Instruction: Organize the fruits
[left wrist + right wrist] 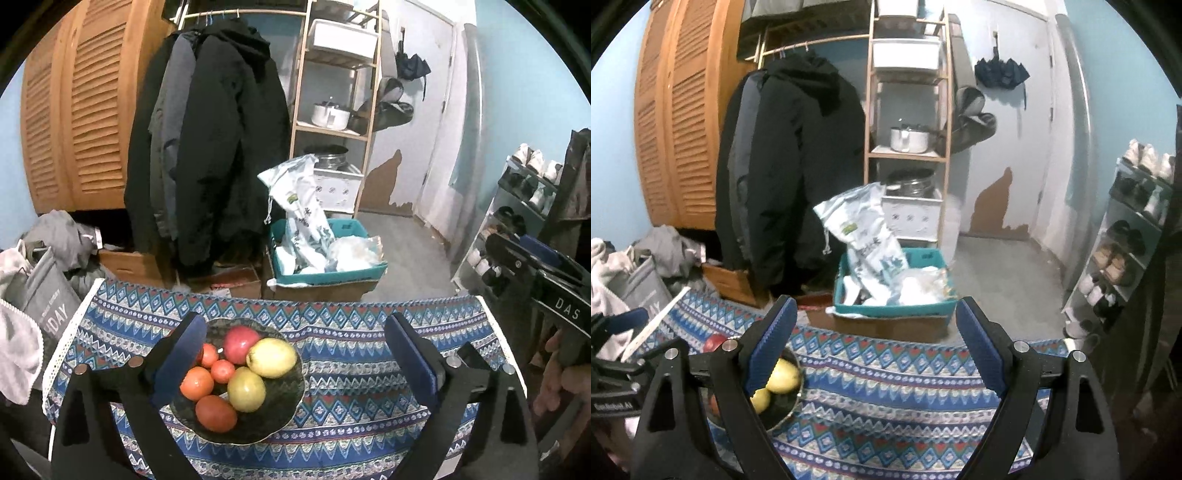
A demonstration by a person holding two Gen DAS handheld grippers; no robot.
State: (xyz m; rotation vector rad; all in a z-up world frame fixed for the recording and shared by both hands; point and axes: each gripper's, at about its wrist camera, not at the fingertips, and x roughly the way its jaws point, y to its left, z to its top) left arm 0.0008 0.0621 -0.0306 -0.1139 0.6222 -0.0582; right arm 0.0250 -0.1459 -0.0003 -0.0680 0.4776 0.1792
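The left gripper (295,354) has its two blue jaws spread wide apart, and nothing is between them. Its left finger (181,354) sits in front of the left edge of a dark plate (288,402), and its right finger (413,358) is well to the right, over the cloth. The right gripper (877,343) is spread wide too and holds nothing. It hangs over the bare patterned tablecloth (886,387), with the plate (794,402) just past its left finger (770,347). The fruits all lie on the plate, on the left part of the table. At the far side is a red apple (241,343). Next to it on the right is a yellow fruit (271,357), and a second yellow fruit (246,388) lies nearer. On the left are two small orange-red fruits (222,370), a bigger orange one (197,383), and a dark red one (216,412) at the near edge. The fruits touch each other in a little heap. Past the table, on the floor, is a teal box (328,275) full of white bags. Dark coats (210,147) hang far behind on the left, and a wooden shelf (332,92) stands beside them.
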